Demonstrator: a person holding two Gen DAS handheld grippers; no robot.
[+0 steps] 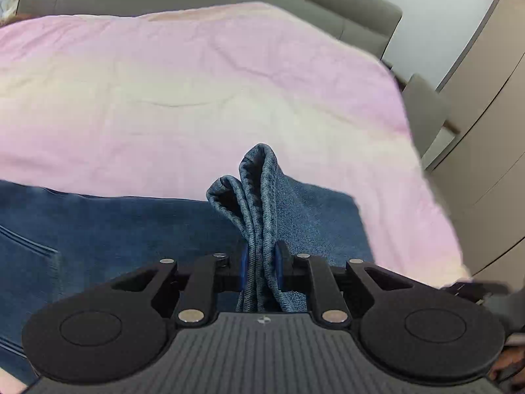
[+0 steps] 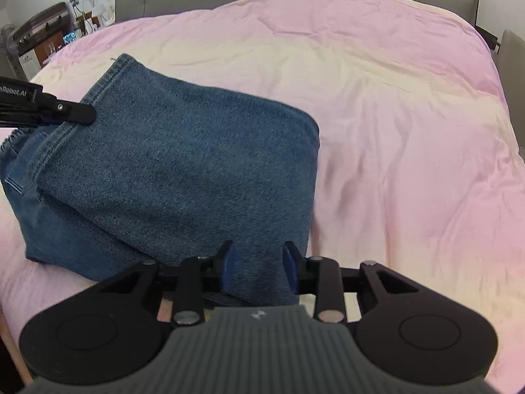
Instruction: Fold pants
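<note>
Jeans [image 2: 170,164]: blue denim, partly folded, lying on pink bedspread [image 2: 393,115].
Left gripper [image 1: 261,267]: pinching a bunched denim edge.
Right gripper [image 2: 259,271]: blue pads against a thick denim fold – probably gripping.
Handling: likely heavy, limp, grippy – take hems and seams.

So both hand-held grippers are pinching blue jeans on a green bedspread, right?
Not quite: the bedspread is pink, not green, as the right wrist view shows. Both the left hand-held gripper and the right hand-held gripper do pinch the blue jeans.
</note>
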